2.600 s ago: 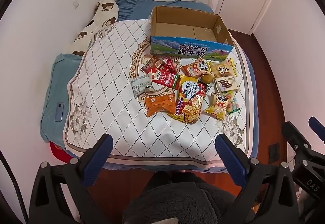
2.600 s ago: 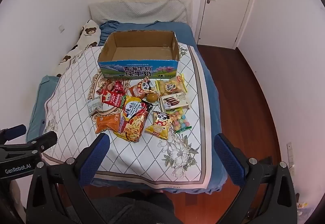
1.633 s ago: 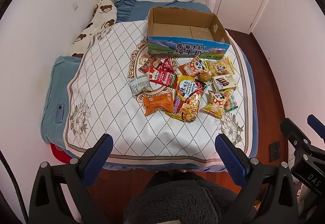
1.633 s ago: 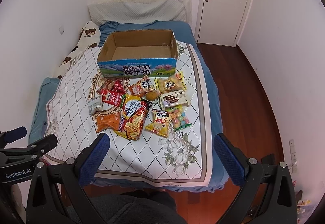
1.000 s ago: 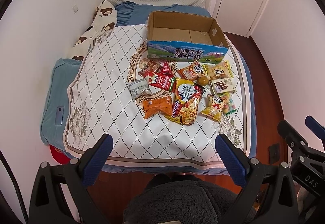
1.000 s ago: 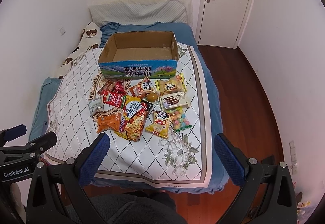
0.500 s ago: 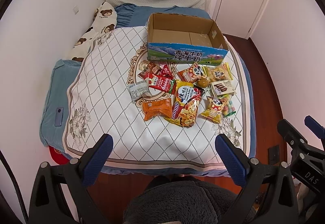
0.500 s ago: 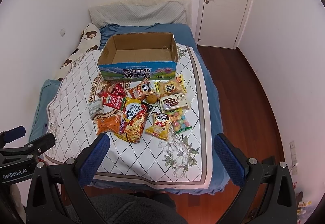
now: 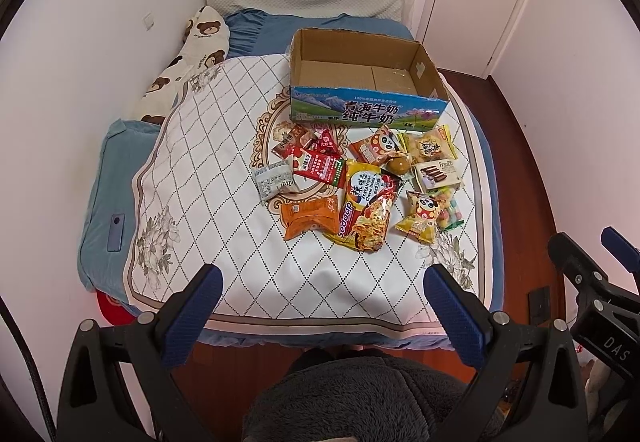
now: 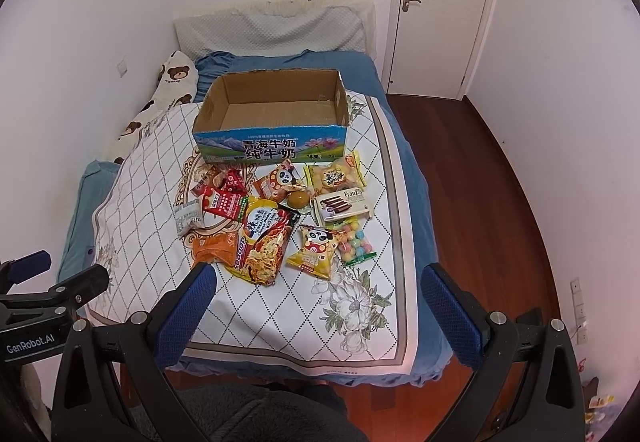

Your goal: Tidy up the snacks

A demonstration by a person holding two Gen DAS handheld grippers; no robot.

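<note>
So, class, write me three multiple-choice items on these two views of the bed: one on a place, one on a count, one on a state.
1. Where do the snacks lie?
A. inside the box
B. on the quilt in front of the box
C. on the floor

2. How many panda packets show?
A. two
B. four
C. none

3. Both grippers are:
A. shut on a packet
B. open, holding nothing
C. inside the box

Answers:
1 B, the noodle packet lies before the cardboard box.
2 A, an orange panda packet and a yellow panda packet.
3 B, left gripper and right gripper gape wide.
</note>
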